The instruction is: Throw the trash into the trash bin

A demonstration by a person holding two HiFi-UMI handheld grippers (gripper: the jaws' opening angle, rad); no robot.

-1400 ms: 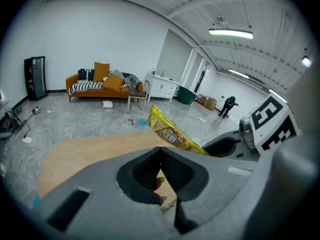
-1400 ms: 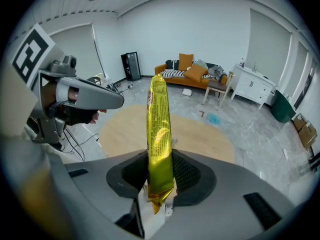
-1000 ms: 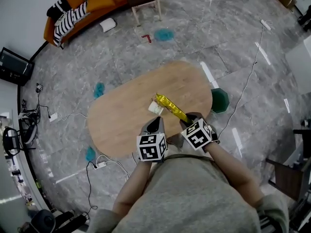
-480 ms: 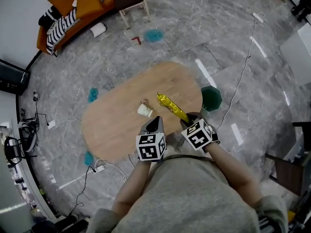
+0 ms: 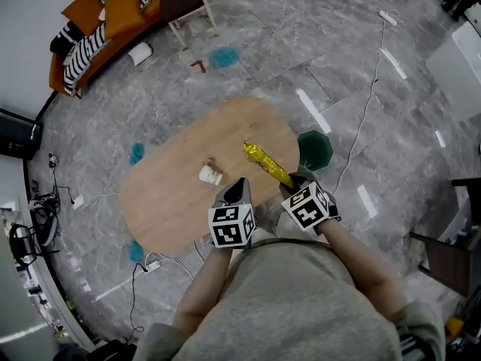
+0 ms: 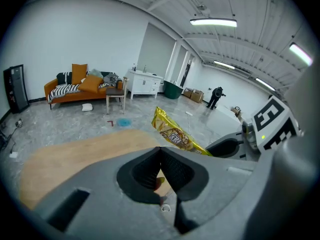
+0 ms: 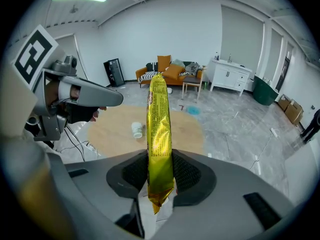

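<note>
My right gripper (image 5: 290,187) is shut on the lower end of a long yellow snack bag (image 5: 264,163), which sticks out over the right end of the oval wooden table (image 5: 169,198). In the right gripper view the bag (image 7: 158,129) stands upright between the jaws of the right gripper (image 7: 160,170). A dark green trash bin (image 5: 314,150) stands on the floor just beyond the table's right end, close to the bag. My left gripper (image 5: 238,188) hangs beside the right one, shut and empty; its jaws meet at the tips in the left gripper view (image 6: 160,151). A white cup (image 5: 210,174) lies on the table.
An orange sofa (image 5: 94,21) and a wooden chair (image 5: 184,6) stand at the far left. Cables and a power strip (image 5: 150,265) lie on the grey floor near the table. A dark chair (image 5: 455,258) is at the right edge.
Both grippers and the bag have moved along the table toward its right end. The cup and table slid left in the head view, and the green bin now lies nearer the bag.
</note>
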